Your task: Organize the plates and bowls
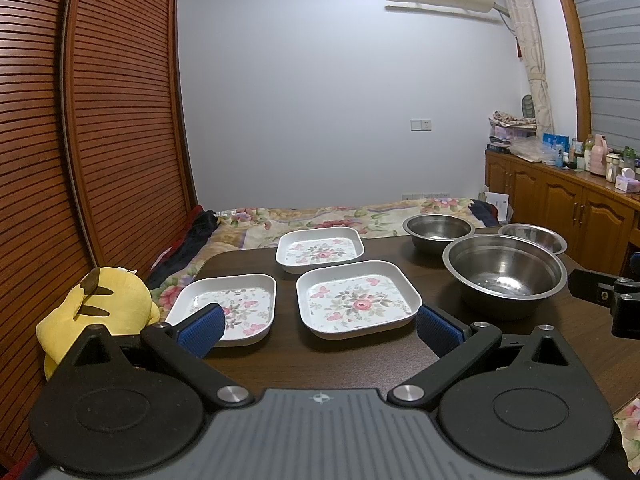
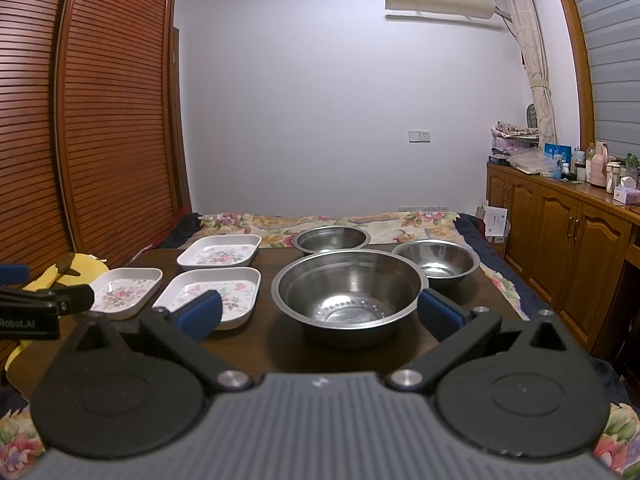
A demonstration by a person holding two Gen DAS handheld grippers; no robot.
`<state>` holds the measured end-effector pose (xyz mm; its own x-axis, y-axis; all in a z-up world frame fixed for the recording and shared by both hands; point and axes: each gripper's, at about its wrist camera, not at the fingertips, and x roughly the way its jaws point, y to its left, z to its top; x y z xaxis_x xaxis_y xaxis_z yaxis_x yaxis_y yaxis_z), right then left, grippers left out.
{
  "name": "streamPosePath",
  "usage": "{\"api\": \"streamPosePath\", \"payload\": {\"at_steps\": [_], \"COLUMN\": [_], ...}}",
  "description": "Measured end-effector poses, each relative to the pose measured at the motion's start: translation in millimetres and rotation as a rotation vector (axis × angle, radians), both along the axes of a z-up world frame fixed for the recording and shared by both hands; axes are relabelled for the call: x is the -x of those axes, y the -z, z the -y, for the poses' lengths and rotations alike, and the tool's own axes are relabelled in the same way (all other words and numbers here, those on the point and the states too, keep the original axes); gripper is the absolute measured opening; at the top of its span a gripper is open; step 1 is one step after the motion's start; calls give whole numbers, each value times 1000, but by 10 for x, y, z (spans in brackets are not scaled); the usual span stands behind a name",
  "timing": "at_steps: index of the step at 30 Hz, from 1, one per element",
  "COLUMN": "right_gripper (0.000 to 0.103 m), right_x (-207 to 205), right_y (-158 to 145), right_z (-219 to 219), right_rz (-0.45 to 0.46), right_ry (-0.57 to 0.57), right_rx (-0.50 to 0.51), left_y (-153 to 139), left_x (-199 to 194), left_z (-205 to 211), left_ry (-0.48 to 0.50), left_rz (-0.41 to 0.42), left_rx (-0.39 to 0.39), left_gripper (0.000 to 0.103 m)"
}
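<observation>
my left tongs (image 1: 318, 326) spread wide, empty | three flowered plates (image 1: 358, 299) left of the big bowl (image 2: 347, 288) on the table (image 2: 256, 344), apart, unstacked | two smaller bowls (image 2: 436, 263) behind the big bowl | my right tongs (image 2: 320, 312) spread wide, empty, facing the big bowl

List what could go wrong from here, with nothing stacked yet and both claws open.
1. The near-left plate sits at the table's left edge; a nudge from the left claw could tip it off toward the yellow plush toy.
2. The big steel bowl looks smooth and round-sided, so the right claw may slip on its rim.
3. The three bowls sit close together; lifting one could knock the others.
</observation>
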<state>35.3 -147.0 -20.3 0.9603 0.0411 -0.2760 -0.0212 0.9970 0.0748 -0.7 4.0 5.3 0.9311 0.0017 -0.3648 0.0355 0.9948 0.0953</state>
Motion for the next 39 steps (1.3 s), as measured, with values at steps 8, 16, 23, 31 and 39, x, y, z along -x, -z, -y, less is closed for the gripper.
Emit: {"api": "streamPosePath", "payload": {"at_steps": [8, 16, 23, 31, 39], "right_gripper": [103, 103, 103, 103, 102], "right_x": [-13, -169, -374, -504, -707], "right_y": [15, 14, -84, -93, -54], "right_z": [-2, -126, -360, -484, -597], "right_rz": [-6, -13, 13, 11, -1], "right_ry": [-8, -93, -183, -250, -286], "right_rx": [1, 28, 58, 87, 89], "left_y": [46, 135, 79, 49, 142], "left_x": [-63, -299, -426, -509, -695], "left_z": [-26, -258, -469, -567, -546], "left_ry": [4, -41, -69, -90, -42], "left_rz": [-24, -58, -45, -35, -55], "left_rx": [10, 26, 11, -4, 2], "left_gripper": [103, 103, 103, 103, 103]}}
